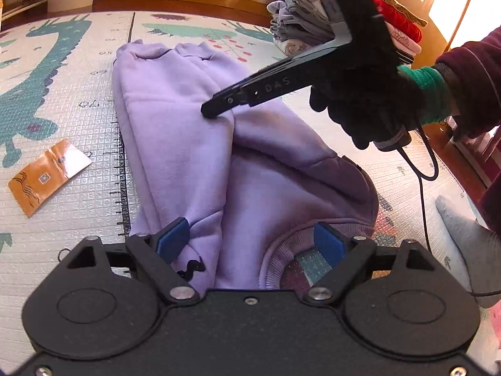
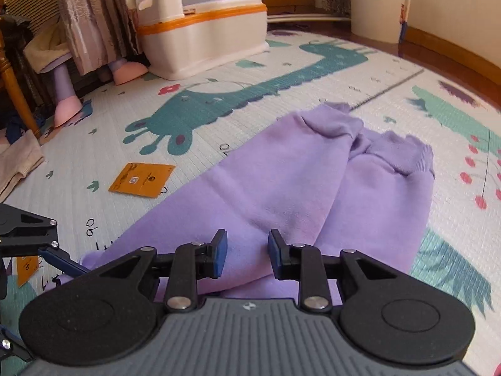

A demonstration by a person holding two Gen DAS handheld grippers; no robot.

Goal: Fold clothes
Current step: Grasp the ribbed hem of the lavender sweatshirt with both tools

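Note:
A lilac fleece garment lies lengthwise on the play mat, its two ribbed cuffs at the far end. A ribbed band curves at the near end, by my left gripper. My left gripper hovers over that near end, jaws wide open, blue pads apart with nothing clamped. A gloved hand holds my right gripper, whose tip rests on a fold at the garment's middle. In the right wrist view the right gripper stands open just above the fabric, nothing between its pads.
An orange card lies on the mat left of the garment. A stack of folded clothes sits at the far right. A white tub with orange trim stands at the mat's edge. A black cable hangs from the right gripper; a grey sock is beside it.

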